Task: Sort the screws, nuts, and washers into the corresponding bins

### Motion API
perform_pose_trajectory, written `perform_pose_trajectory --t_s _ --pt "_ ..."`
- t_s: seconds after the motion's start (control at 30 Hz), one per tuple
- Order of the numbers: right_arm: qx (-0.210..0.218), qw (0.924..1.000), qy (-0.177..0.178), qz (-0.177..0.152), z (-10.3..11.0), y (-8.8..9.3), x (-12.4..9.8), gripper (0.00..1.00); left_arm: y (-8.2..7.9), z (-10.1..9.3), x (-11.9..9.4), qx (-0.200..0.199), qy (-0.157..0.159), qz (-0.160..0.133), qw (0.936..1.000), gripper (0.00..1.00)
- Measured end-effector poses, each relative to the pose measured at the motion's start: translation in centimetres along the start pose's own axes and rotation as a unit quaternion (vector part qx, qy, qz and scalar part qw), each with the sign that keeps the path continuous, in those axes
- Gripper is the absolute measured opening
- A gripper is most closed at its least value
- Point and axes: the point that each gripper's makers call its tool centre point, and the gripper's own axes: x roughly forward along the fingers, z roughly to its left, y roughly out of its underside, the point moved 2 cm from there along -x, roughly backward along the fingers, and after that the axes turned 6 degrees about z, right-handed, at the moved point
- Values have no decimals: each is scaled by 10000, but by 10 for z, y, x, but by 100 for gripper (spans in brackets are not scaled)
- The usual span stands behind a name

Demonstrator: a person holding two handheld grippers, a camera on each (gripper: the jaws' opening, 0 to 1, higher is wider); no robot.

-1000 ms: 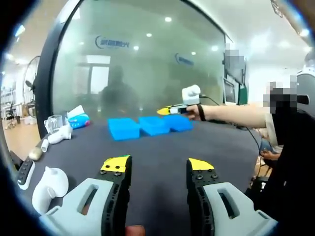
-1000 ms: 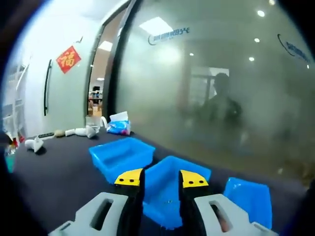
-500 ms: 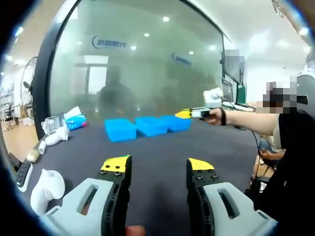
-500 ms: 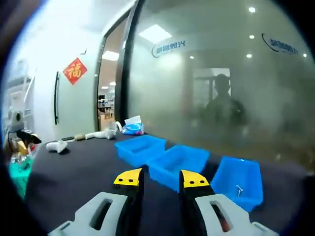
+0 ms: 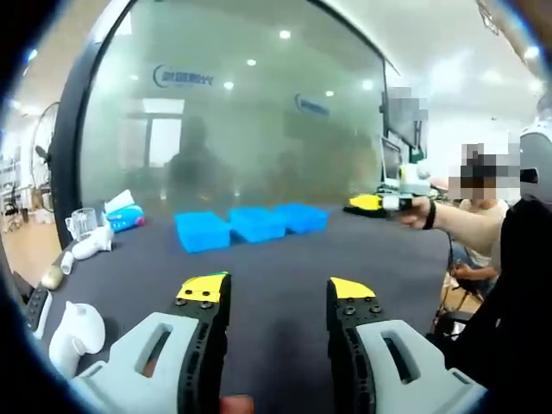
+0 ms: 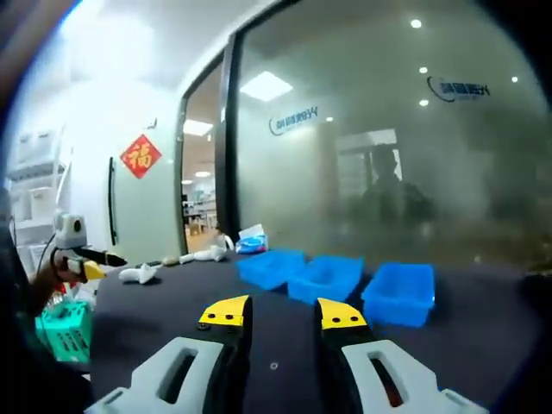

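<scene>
Three blue bins (image 5: 250, 227) in row at far side of dark table (image 5: 276, 267), nothing near them. My left gripper (image 5: 278, 300) hovers near edge, jaws apart, empty. My right gripper (image 6: 280, 316) likewise parted, empty; small fastener (image 6: 273, 366) on tabletop between its jaws.

The right gripper (image 5: 366, 205) has drawn back from over the blue bins (image 5: 250, 225) toward the table's (image 5: 276, 259) right edge.
</scene>
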Motion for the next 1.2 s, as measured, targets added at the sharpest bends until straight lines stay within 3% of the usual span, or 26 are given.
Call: perform_pose_trajectory --t_s 0.4,0.53,0.8,1.2 --pt "21 9998 -86 174 19 24 -25 25 -3 -2 -1 50 12 -5 10000 43" --pt "-125 9994 -155 290 24 27 -23 25 -4 -3 -2 61 29 -14 10000 43" --pt "-304 9950 -449 836 31 39 -11 24 0 -5 -2 58 54 27 10000 43" --pt "-423 9921 -604 1018 40 42 -2 24 1 -1 -3 12 52 -12 10000 43"
